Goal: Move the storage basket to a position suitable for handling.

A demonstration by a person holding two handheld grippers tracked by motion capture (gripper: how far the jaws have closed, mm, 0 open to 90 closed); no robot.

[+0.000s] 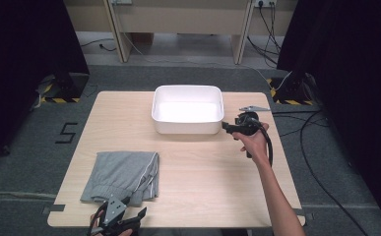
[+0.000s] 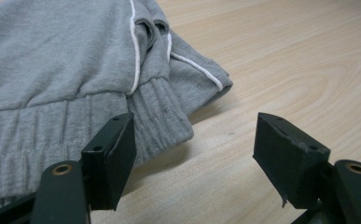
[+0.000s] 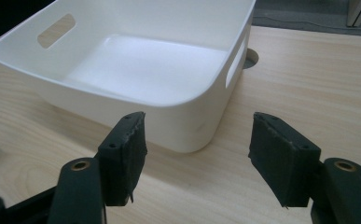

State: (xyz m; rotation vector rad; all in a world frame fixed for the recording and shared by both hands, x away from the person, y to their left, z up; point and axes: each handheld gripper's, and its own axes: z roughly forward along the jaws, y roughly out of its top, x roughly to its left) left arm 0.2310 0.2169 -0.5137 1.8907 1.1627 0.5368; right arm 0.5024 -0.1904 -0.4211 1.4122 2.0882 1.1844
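Hardly begun, judging by how things lie

Table (image 1: 203, 167) bare but for two things, well apart: white tub (image 1: 187, 109) at the far middle, folded grey trousers (image 1: 123, 176) at the near left corner. Tub with nothing inside, clean floor seen through the right gripper view (image 3: 145, 60). Trousers flat on the wood, folded, cuffs and white piping toward the camera in the left gripper view (image 2: 75, 70); not lifted, not gripped.

Left gripper (image 1: 116, 221) at the near edge of the table, just beside the ribbed hem, jaws apart and released, one pad (image 2: 115, 149) low by the cuff, nothing between the two. Right gripper (image 1: 227, 127) held just beside the tub's near right corner, jaws likewise apart, grasping nothing, corner of the tub ahead of them but not touched.

Left to do, most likely: close on the trousers, carry across, lay in the tub
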